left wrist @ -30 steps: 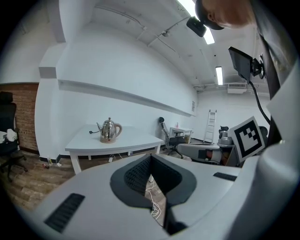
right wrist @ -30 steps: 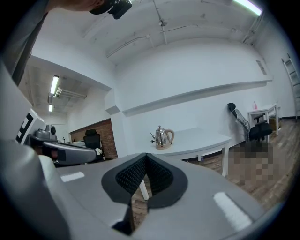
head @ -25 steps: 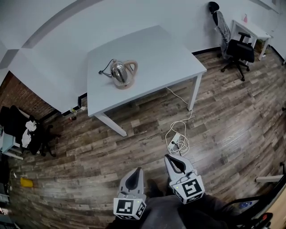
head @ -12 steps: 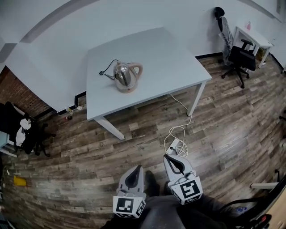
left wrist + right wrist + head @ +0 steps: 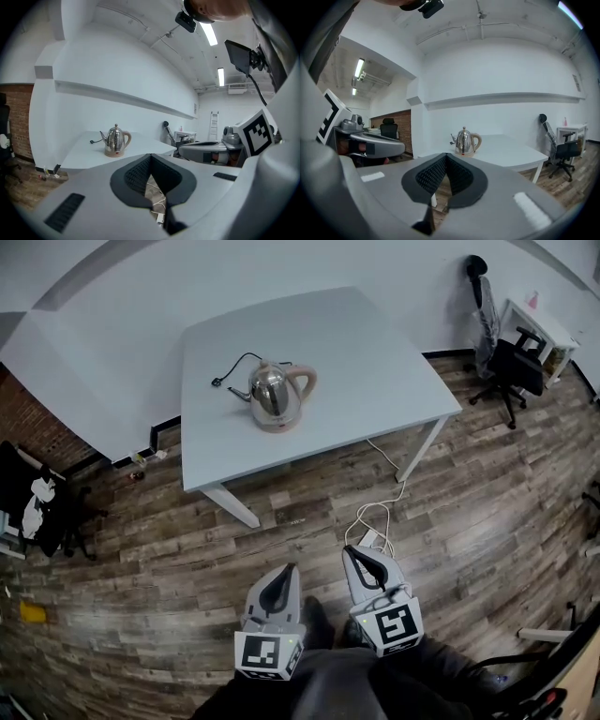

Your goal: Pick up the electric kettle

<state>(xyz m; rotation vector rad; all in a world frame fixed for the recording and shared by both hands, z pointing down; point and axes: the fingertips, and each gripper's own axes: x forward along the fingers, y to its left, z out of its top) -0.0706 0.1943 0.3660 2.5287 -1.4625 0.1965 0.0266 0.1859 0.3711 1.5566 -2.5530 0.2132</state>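
Note:
A shiny steel electric kettle point(image 5: 276, 395) with a beige handle and base stands upright on the white table point(image 5: 375, 362), its black cord trailing to the left. It also shows far ahead in the left gripper view as the kettle point(image 5: 115, 140) and in the right gripper view as the kettle point(image 5: 464, 140). My left gripper point(image 5: 277, 589) and right gripper point(image 5: 367, 571) are held side by side low in the head view, over the wood floor, well short of the table. Both are shut with nothing between their jaws.
A white power strip with a coiled cable point(image 5: 371, 527) lies on the floor just ahead of the right gripper, beside a table leg point(image 5: 420, 451). A black office chair point(image 5: 513, 365) and small white desk point(image 5: 542, 324) stand at the far right. Dark clothing lies on a chair point(image 5: 33, 502) at the left.
The table and kettle have drawn nearer and shifted right in the head view as I walk toward them. Both grippers keep their side-by-side pose, still shut.

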